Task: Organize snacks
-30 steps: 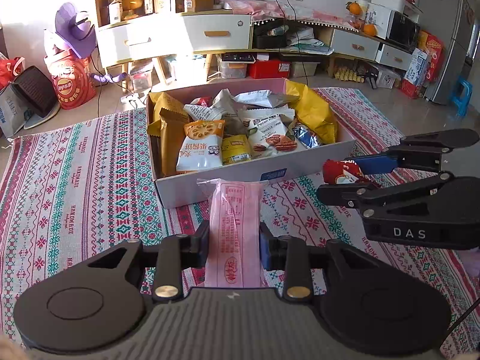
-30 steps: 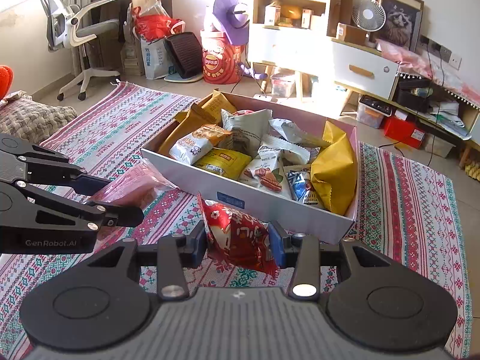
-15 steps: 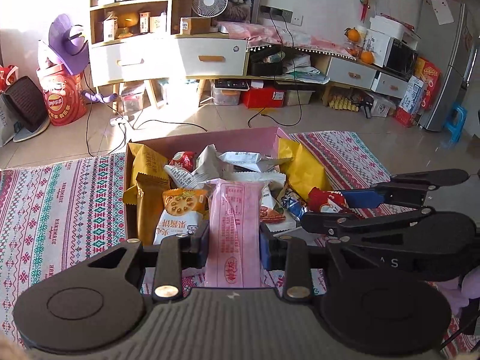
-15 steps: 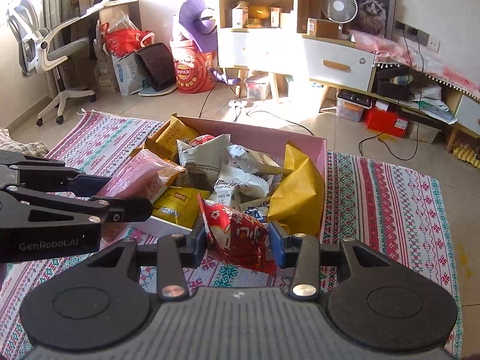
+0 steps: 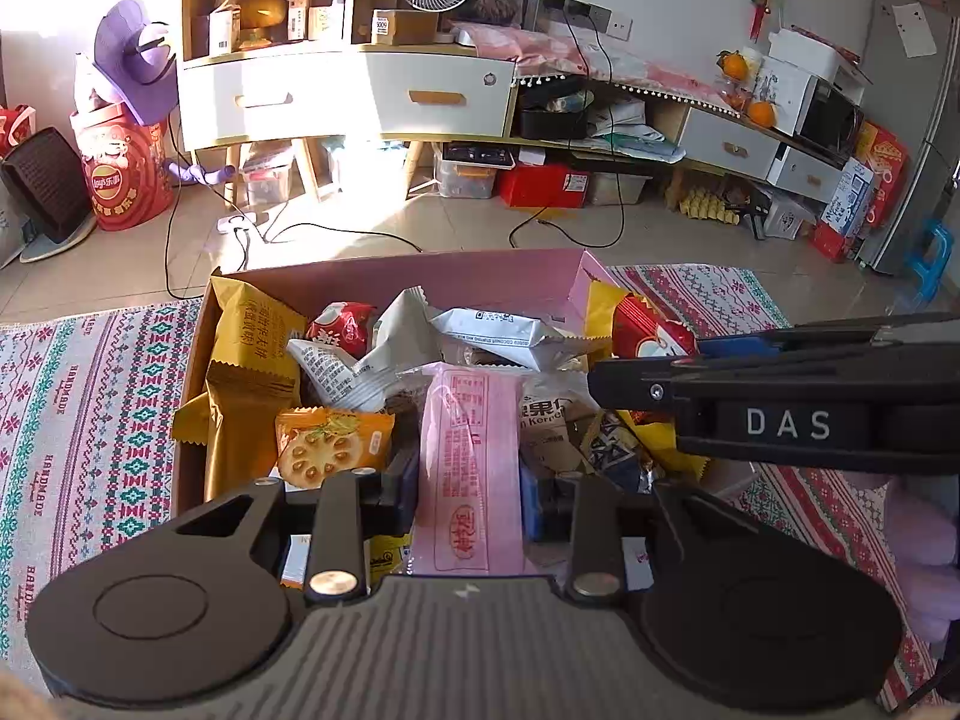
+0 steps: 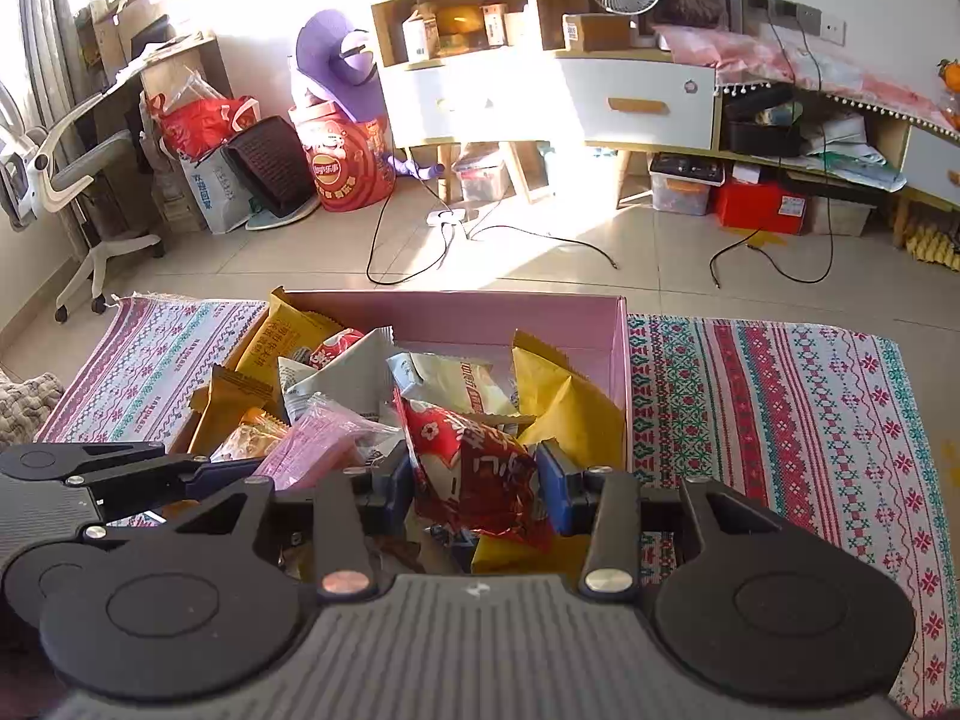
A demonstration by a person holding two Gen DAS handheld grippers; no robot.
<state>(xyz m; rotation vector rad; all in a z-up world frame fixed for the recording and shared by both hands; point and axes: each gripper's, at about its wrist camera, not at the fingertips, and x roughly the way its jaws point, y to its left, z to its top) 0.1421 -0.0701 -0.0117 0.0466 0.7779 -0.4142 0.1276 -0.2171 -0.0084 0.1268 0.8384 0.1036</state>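
A pink snack packet [image 5: 471, 468] is clamped upright between the pads of the left gripper [image 5: 469, 483], which hangs above the middle of an open pink cardboard box [image 5: 456, 273]. Beside it, the right gripper [image 6: 480, 489] pinches a crinkled red foil snack bag [image 6: 474, 468] over the same box, nearer its right wall. Both packets seem held over the box so they can be dropped in. The box is already crowded with yellow, grey and orange packets and sits on a patterned woven rug [image 6: 780, 408] on a tiled floor.
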